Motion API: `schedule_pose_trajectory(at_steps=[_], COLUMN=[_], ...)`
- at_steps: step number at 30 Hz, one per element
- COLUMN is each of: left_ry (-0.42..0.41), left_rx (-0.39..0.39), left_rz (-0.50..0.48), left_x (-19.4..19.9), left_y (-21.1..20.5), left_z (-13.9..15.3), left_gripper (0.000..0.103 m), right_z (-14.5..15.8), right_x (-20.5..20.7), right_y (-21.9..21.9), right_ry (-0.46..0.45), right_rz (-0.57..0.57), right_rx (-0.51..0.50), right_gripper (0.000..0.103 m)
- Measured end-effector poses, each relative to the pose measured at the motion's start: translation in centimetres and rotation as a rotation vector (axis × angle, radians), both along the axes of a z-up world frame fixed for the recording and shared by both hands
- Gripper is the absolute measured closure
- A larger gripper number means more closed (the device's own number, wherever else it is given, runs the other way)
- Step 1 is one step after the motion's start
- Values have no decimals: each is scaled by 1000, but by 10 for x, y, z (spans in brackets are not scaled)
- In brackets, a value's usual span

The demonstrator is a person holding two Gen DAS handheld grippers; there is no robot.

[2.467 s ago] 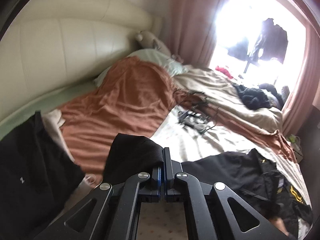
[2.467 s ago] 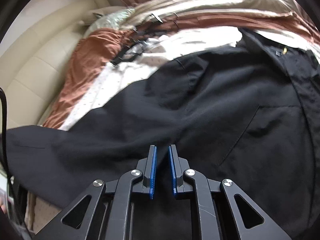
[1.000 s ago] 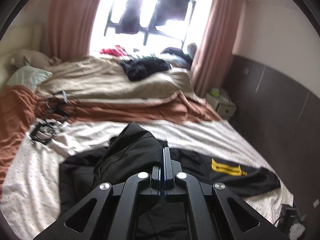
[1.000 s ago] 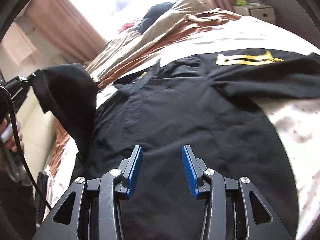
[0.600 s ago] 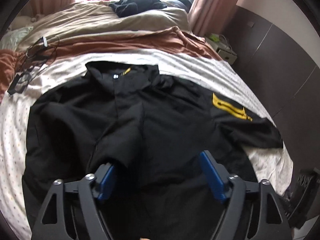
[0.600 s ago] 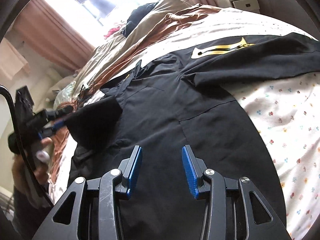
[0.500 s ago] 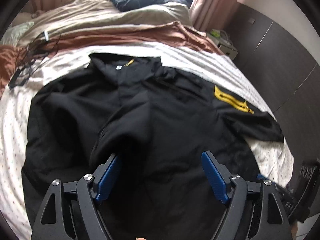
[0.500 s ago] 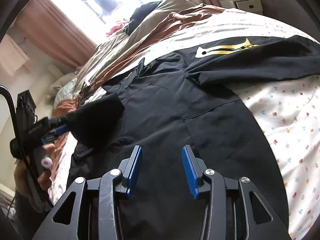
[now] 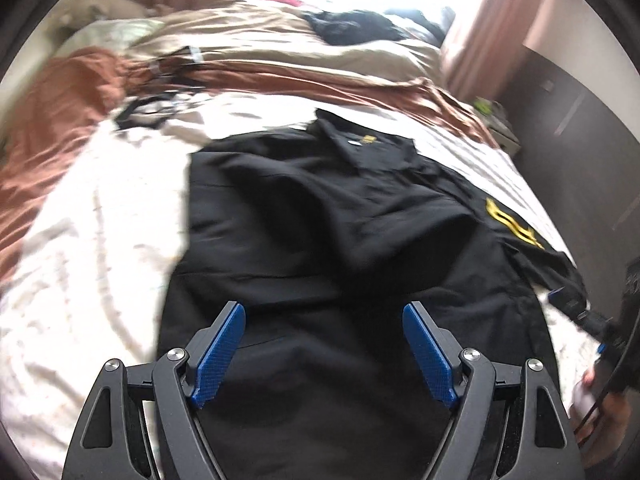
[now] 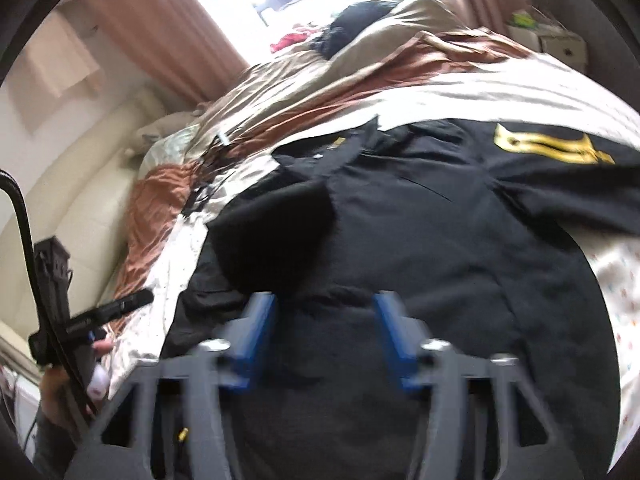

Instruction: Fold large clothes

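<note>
A large black shirt (image 9: 320,220) with a gold emblem (image 9: 514,226) on one sleeve lies spread on the bed; its left sleeve is folded in over the body (image 10: 276,232). My left gripper (image 9: 323,346) is open and empty, hovering above the shirt's lower hem. My right gripper (image 10: 324,332) is open and empty too, over the lower middle of the shirt (image 10: 420,260), and is motion-blurred. The left gripper also shows at the left edge of the right wrist view (image 10: 100,312), held in a hand.
The bed has a floral white sheet (image 9: 92,248), a rust-brown blanket (image 9: 52,96) and a beige duvet (image 9: 280,36) behind the shirt. Black straps (image 9: 148,108) lie near the pillows. Dark clothes (image 9: 352,26) sit by the window. A dark wall panel (image 9: 580,128) stands at the right.
My left gripper let go of the black sleeve, opened wide and drew back to the left. The sleeve now lies folded on the shirt. My right gripper has opened a little wider.
</note>
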State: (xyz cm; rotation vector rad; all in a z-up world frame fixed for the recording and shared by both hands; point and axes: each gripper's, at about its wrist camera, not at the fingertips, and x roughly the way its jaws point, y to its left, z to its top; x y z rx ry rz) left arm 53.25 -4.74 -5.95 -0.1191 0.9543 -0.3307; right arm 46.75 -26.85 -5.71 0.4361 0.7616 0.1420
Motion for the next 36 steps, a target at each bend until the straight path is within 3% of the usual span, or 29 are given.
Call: schedule_pose_trajectory(at_steps=[6, 13, 19, 26, 33, 36], left_ry=[-46, -19, 4, 17, 27, 21], left_rx=[56, 54, 47, 41, 44, 46], left_rz=[132, 183, 173, 139, 112, 103], left_x=[-7, -6, 1, 13, 23, 23], left_y=[61, 96, 95, 81, 60, 54], left_z=[-3, -21, -41, -58, -66, -65], left_gripper=[24, 56, 67, 67, 67, 67], right_z=[15, 12, -4, -24, -61, -50], right_x=[37, 78, 99, 79, 62, 50], right_y=[49, 76, 73, 35, -10, -16], right_ry=[-23, -7, 36, 66, 203, 167], right_rz=[76, 89, 58, -44, -184, -198], right_rx=[-51, -99, -138, -159, -256, -253], right_gripper=[27, 27, 27, 27, 30, 30])
